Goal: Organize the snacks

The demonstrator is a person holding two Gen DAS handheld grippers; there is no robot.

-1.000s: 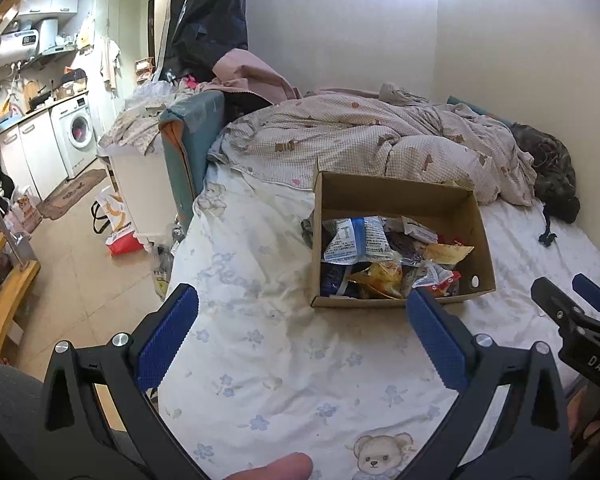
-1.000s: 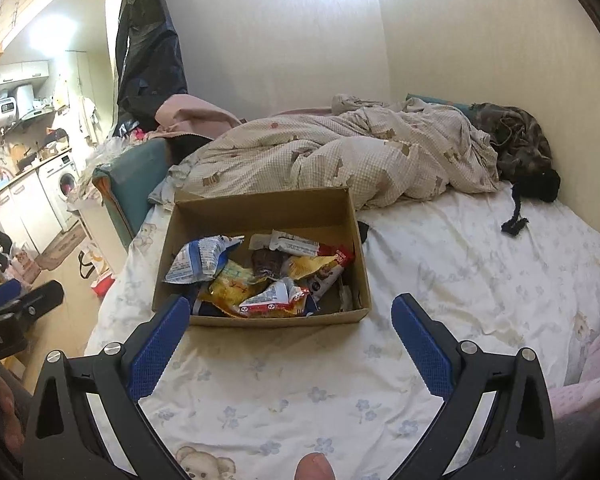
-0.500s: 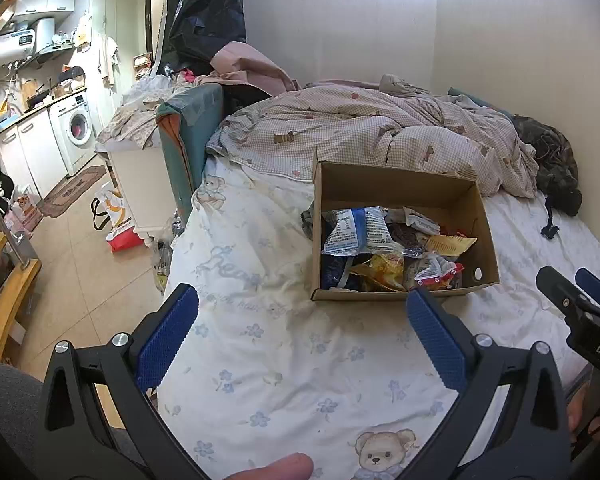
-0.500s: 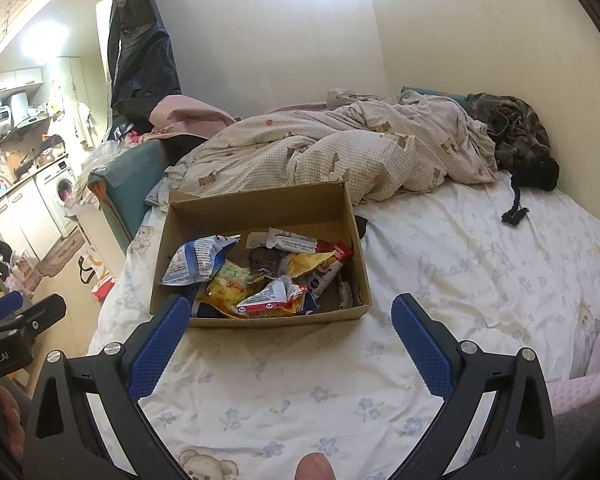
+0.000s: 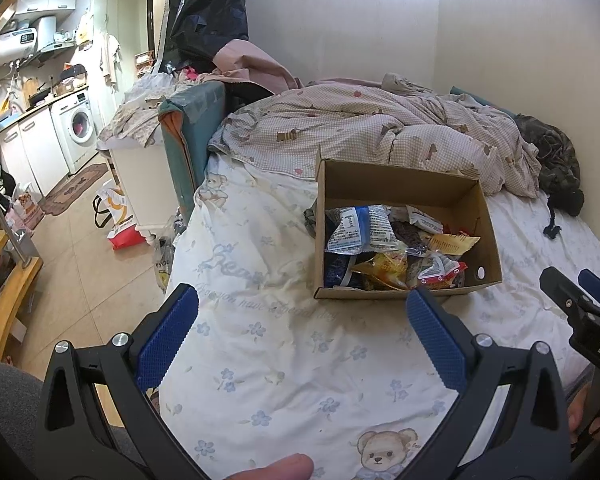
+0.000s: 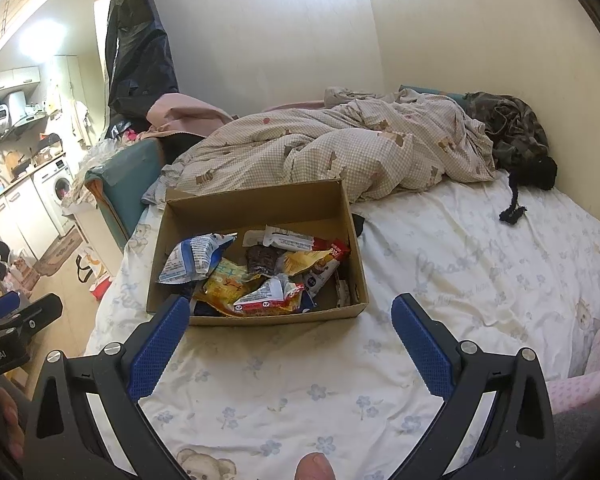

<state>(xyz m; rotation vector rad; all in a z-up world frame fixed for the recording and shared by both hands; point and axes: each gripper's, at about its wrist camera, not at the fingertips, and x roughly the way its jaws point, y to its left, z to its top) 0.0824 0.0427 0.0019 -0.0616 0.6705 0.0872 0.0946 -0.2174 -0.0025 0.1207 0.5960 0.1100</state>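
Home bedroom, bed (image 5: 284,360), washing machine (image 5: 78,128)

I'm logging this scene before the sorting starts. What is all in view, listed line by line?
Brown cardboard box: one, on the bed, open.
Snack packets: several, mixed colours, inside the box; blue-and-white crinkled packet at its left, red-and-white packet near the front.
White floral bed sheet: one, under the box.
Beige checked duvet: one, bunched behind the box.
White washing machine: one, far left.
Left tool: black with blue pads, open, empty.
Right tool: same, open, empty.
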